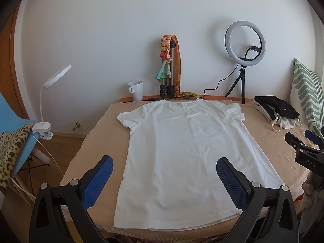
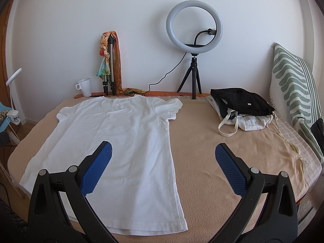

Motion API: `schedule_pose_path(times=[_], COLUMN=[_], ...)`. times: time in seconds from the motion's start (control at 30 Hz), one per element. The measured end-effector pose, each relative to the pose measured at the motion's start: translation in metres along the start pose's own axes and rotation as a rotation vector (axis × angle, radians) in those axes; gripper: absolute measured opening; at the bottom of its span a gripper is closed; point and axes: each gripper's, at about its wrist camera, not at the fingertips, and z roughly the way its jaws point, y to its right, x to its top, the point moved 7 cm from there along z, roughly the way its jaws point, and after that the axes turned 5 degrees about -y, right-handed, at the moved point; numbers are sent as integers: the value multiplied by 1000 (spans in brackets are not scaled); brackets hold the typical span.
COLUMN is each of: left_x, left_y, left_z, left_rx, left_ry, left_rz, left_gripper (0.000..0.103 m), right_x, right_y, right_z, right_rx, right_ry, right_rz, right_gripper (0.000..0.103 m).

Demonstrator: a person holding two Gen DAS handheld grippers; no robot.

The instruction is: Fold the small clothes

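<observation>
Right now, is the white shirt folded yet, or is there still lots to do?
Not yet. Done: the white T-shirt lies spread flat on the tan blanket, sleeves out. In hand: nothing; the left claw and right claw hover open above it. Left: every fold, and perhaps the dark pile of clothes beside it.

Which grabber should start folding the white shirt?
Probably the left gripper. Its open fingers frame the shirt near the bottom hem, so the cloth lies straight ahead. The right gripper, also open, faces the shirt's right edge and mostly bare blanket.
</observation>
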Motion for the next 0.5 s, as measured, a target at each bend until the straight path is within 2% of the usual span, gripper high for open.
schedule_pose_path(times=[0.5], left_x=[1], left_y=[0], left_z=[0], left_rx=[3], left_ry=[-1], left_rz=[2], left_gripper=[103], right_x=[0], right_y=[0], right_z=[1], right_rx=[-1], right_ry=[-2], right_rz=[1], right_gripper=[103])
